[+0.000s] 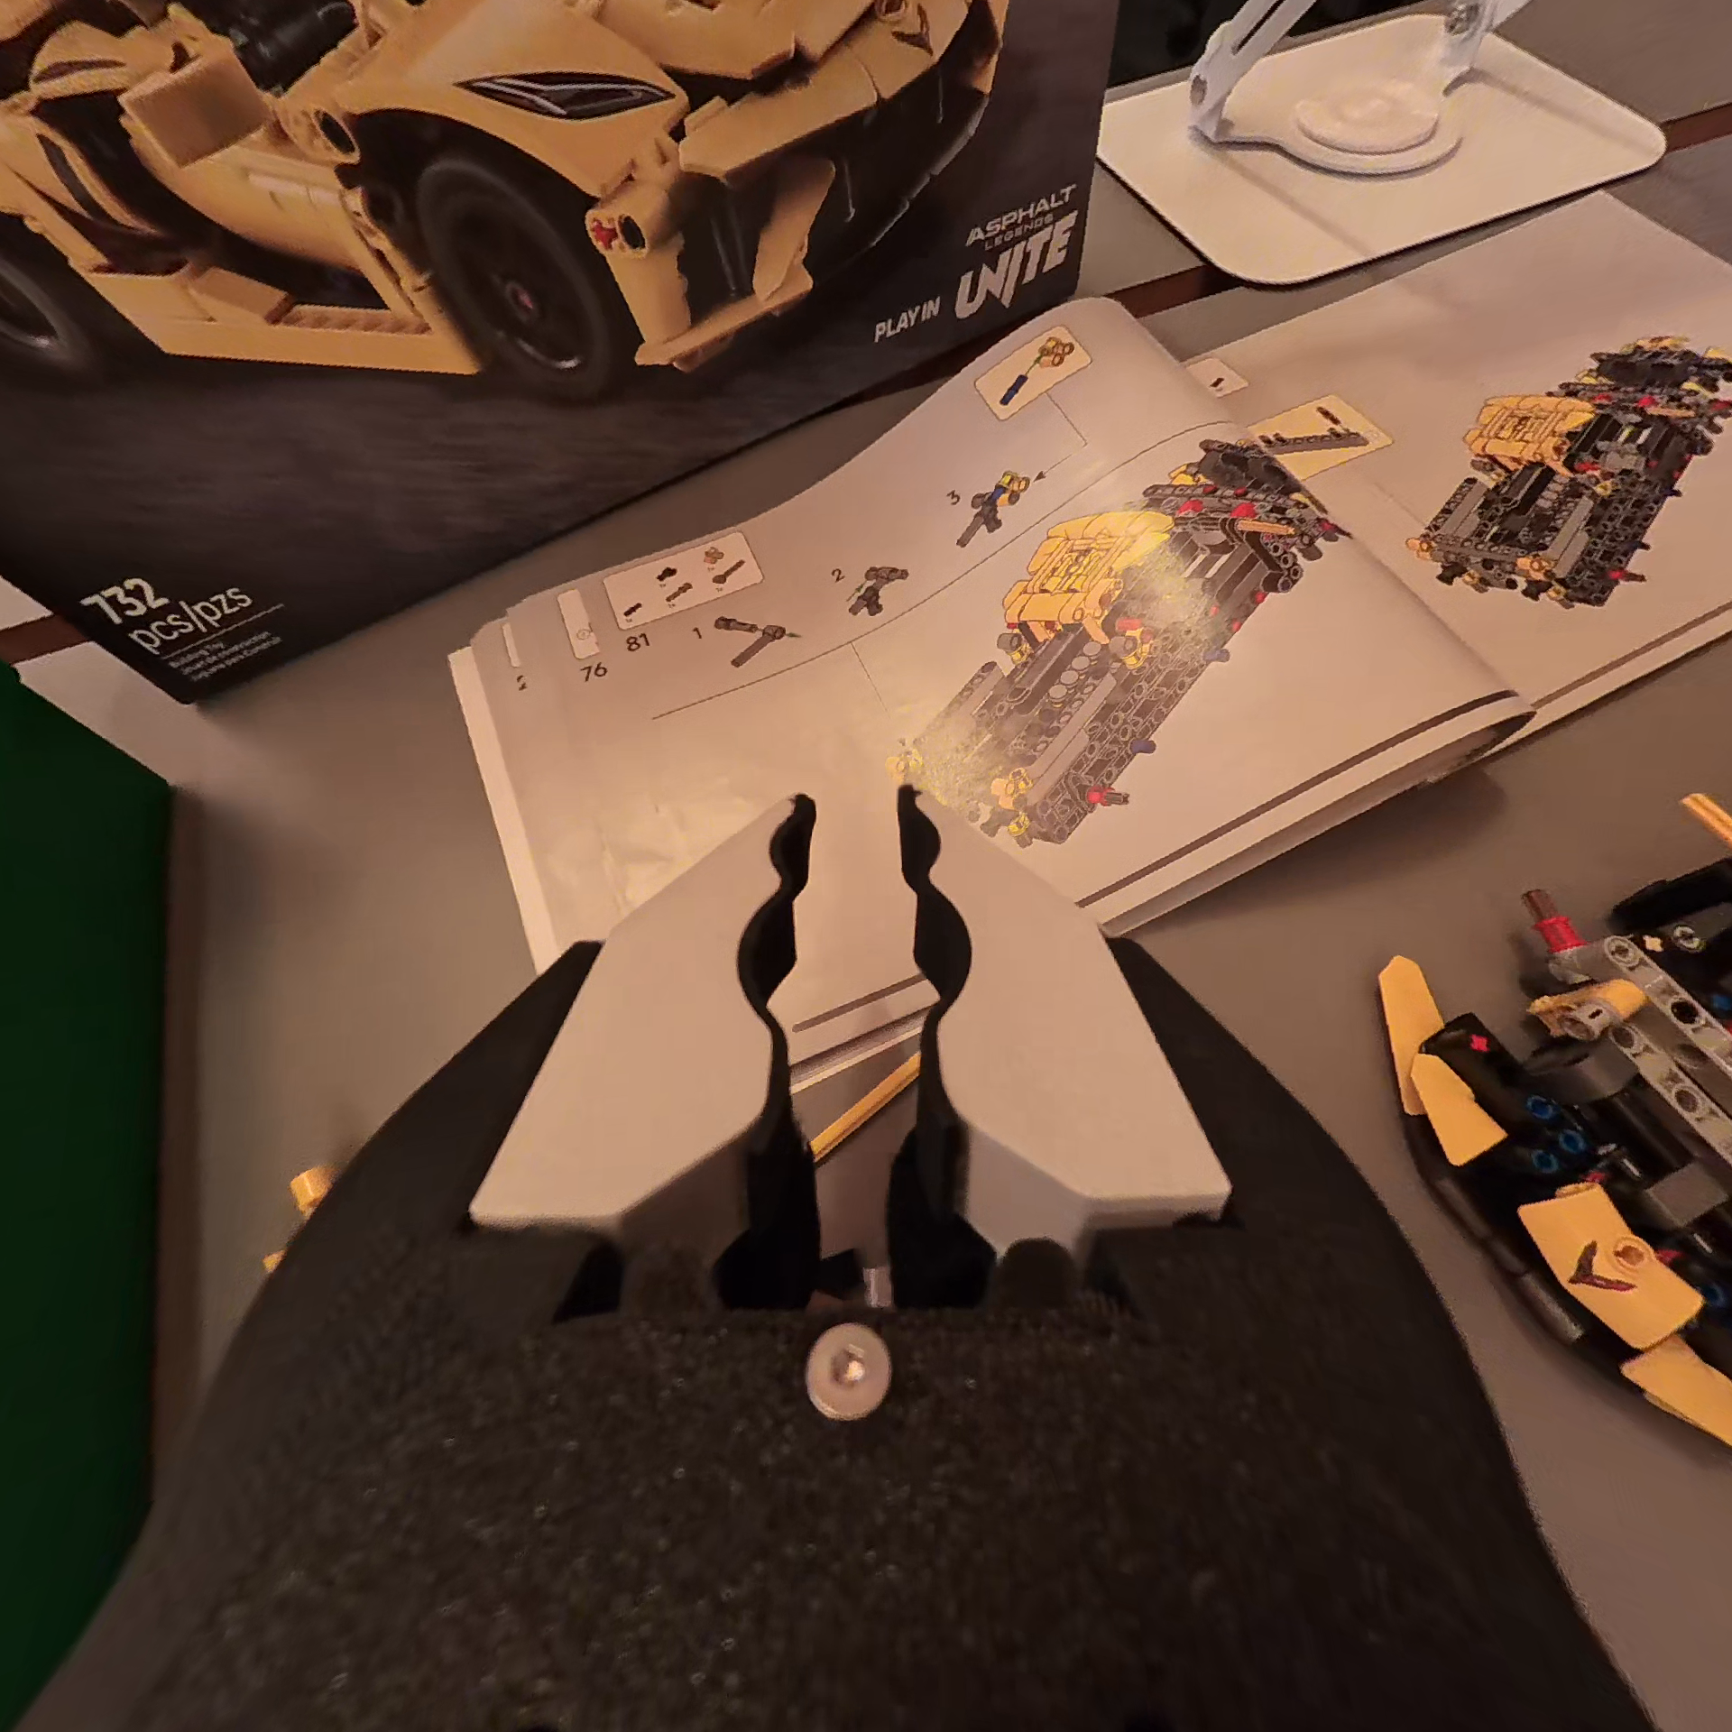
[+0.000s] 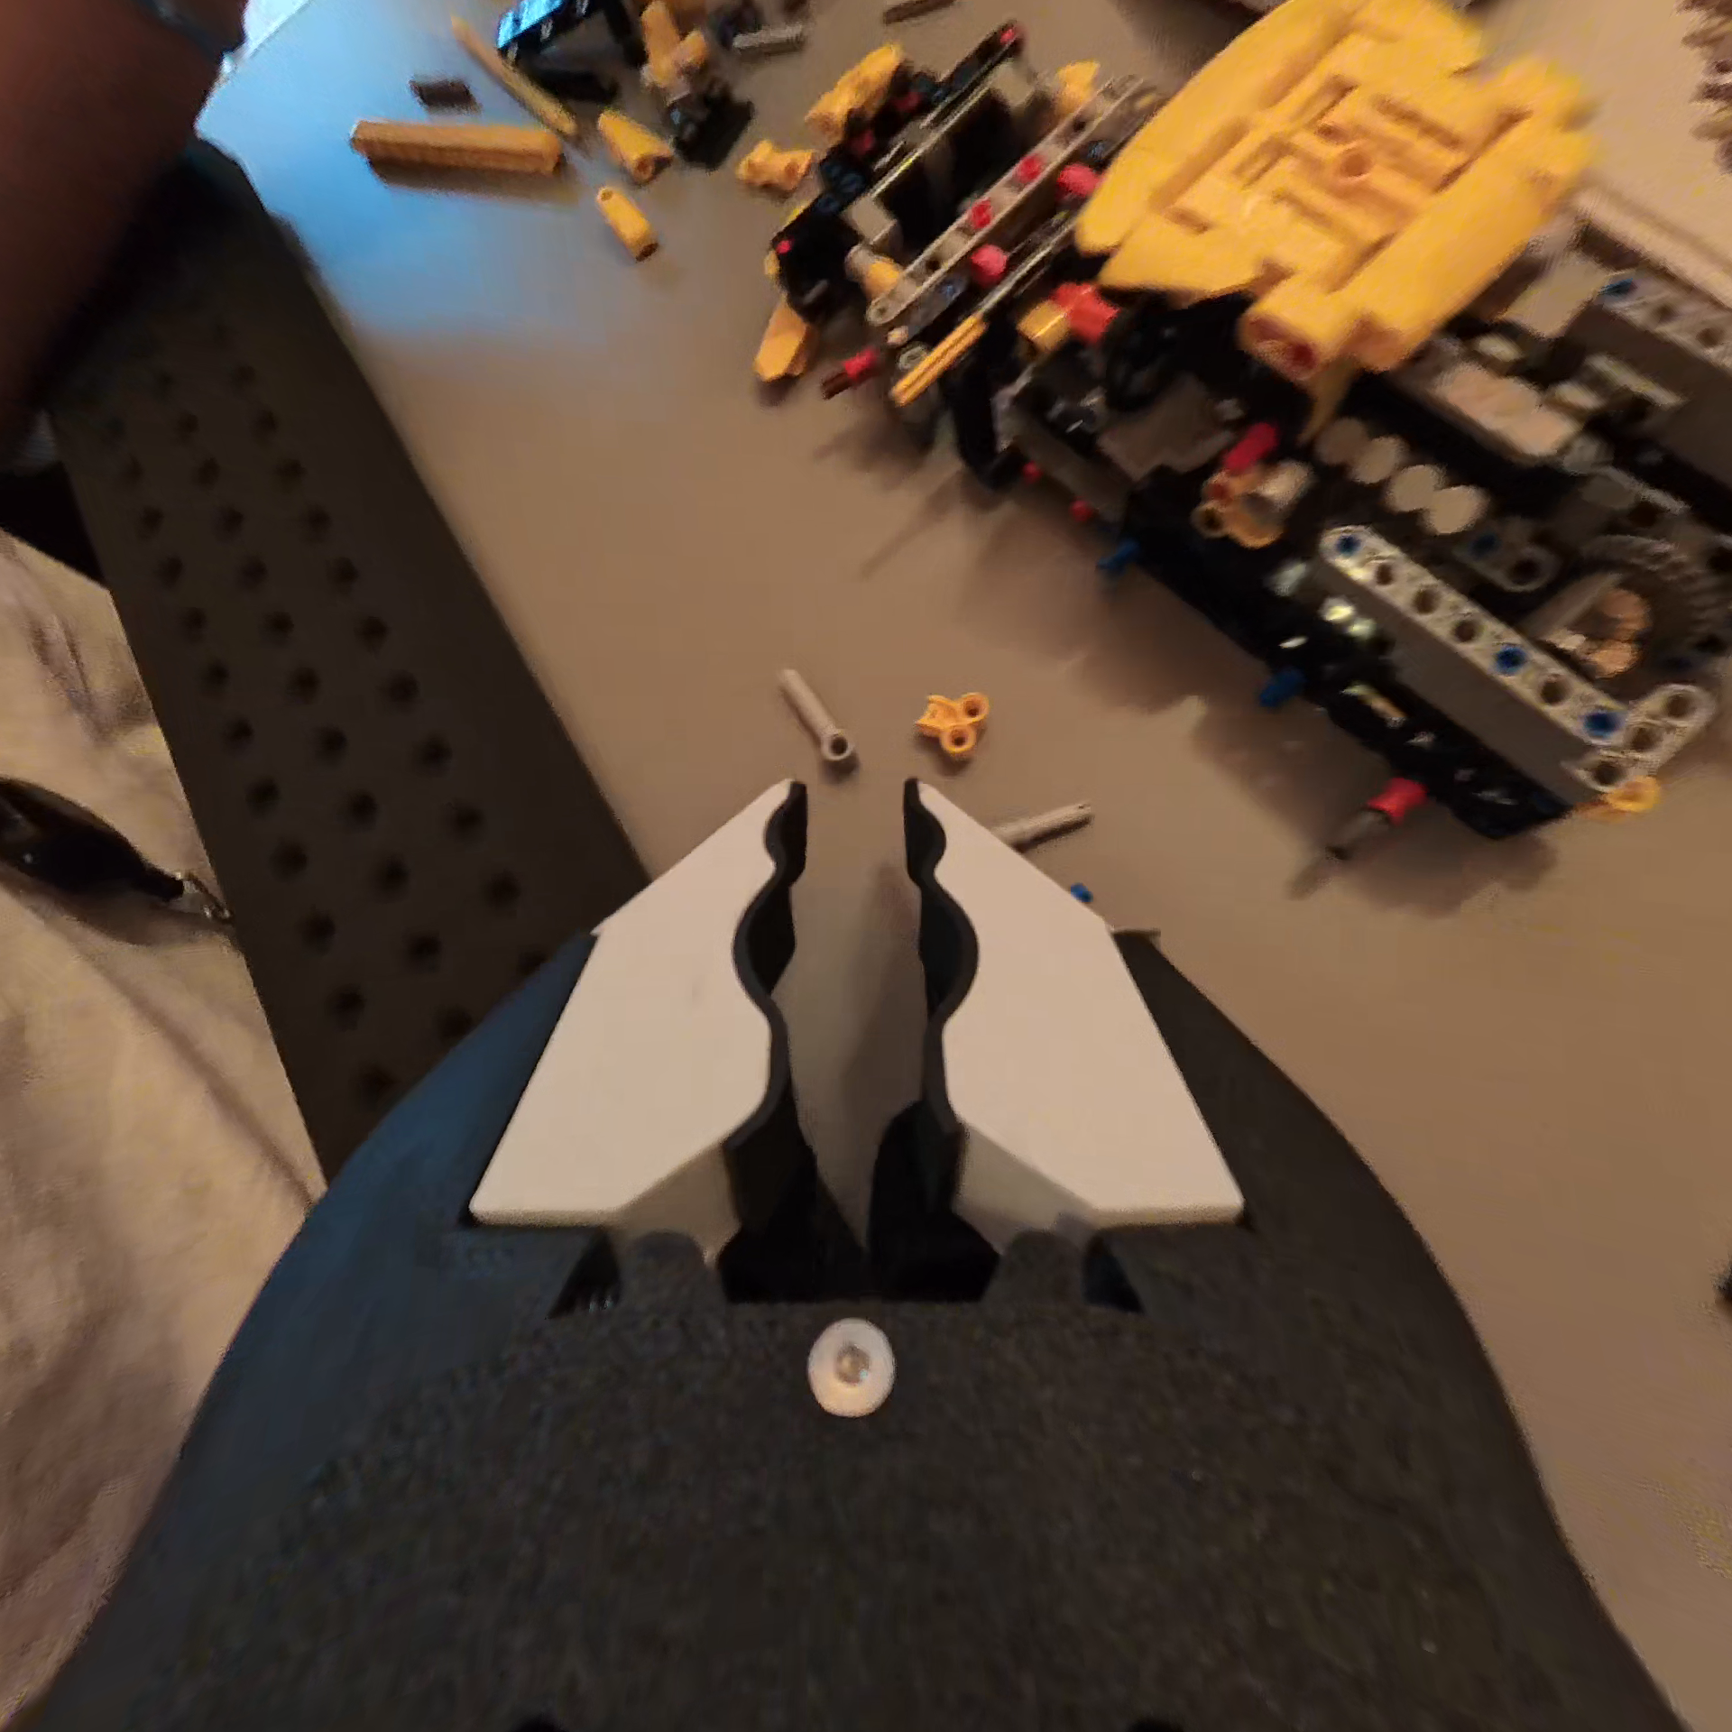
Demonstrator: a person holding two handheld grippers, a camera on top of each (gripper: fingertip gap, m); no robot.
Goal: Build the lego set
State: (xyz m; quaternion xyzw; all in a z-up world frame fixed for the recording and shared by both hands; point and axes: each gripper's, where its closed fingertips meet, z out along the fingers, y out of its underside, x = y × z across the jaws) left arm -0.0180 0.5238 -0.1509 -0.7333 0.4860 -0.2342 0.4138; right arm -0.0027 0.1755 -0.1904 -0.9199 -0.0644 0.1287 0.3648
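From the left wrist view, the left hand-held gripper (image 1: 851,806) hung over the open instruction booklet (image 1: 984,675), its fingers a little apart with nothing between them and touching nothing I could see. The box (image 1: 525,309) stood behind the booklet on the table (image 1: 309,843), and a black-and-yellow car section (image 1: 1575,1153) lay off to the right, well apart from the fingers. A thin yellow rod (image 1: 867,1101) showed under the gripper at the booklet's edge. My guess was that this hand was only reading the page, so the good way to do it was to match the small parts drawn there before picking anything.

From the right wrist view, the right hand-held gripper (image 2: 853,797) was likewise slightly parted and empty, low over the table. Just ahead lay a grey pin (image 2: 817,717) and a small yellow connector (image 2: 954,720), with another grey pin (image 2: 1040,825) beside the right finger. The half-built car (image 2: 1312,394) sat further off to the right, and loose yellow pieces (image 2: 562,141) were scattered beyond. I judged it should come straight down on one small part, gripping across its narrow side so it wouldn't skid away.
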